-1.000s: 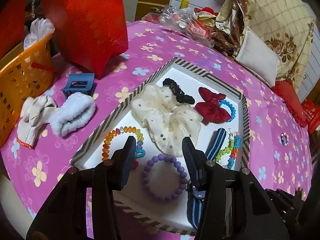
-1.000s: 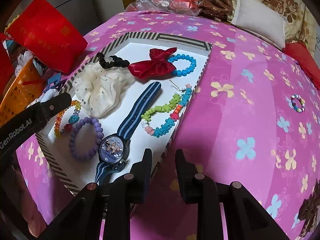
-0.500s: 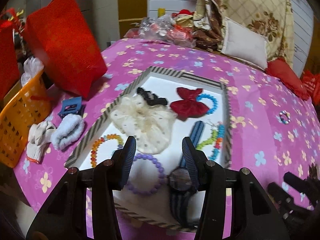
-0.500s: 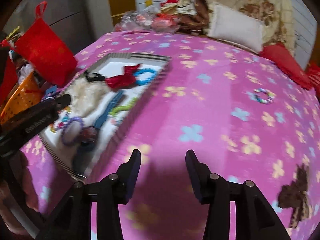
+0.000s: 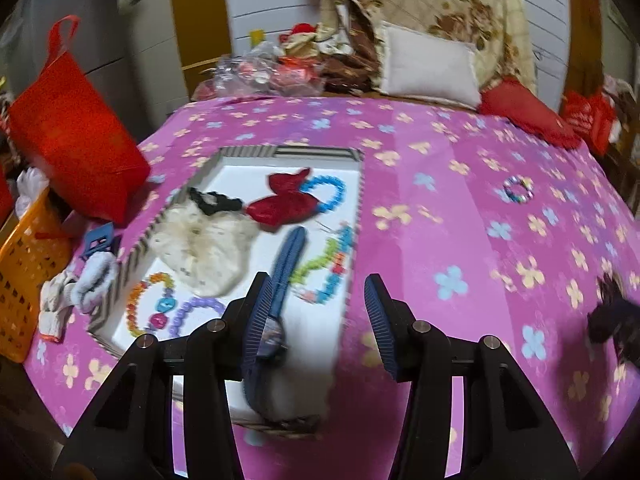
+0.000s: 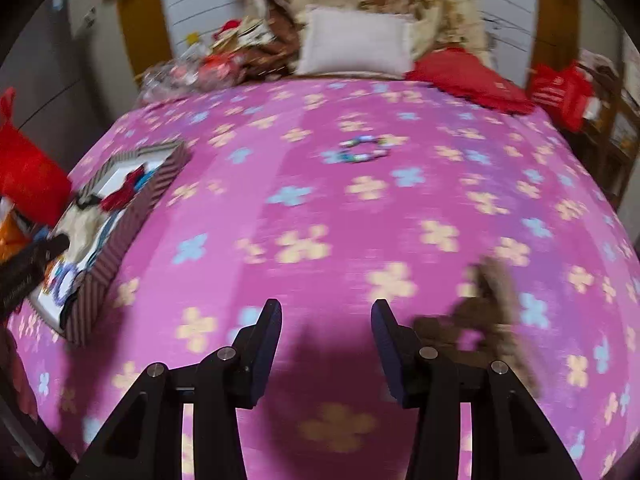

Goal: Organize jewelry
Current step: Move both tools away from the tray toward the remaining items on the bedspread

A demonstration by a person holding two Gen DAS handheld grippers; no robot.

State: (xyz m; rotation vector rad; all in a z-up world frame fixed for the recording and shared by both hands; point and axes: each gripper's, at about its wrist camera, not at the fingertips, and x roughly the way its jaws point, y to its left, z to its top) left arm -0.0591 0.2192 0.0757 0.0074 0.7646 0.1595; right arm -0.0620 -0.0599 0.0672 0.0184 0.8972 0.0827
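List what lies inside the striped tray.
The striped tray holds a cream scrunchie, red bow, bead bracelets and watch; its near end hides behind the left tongs.

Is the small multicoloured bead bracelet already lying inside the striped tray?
No, the bead bracelet lies alone on the pink flowered cloth, well to the right of the striped tray.

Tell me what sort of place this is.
Most likely a bedroom in a home: the pink flowered sheet looks like bedding, with a white pillow and a floral quilt piled at its far end. A striped tray of bracelets and hair ties lies on it.
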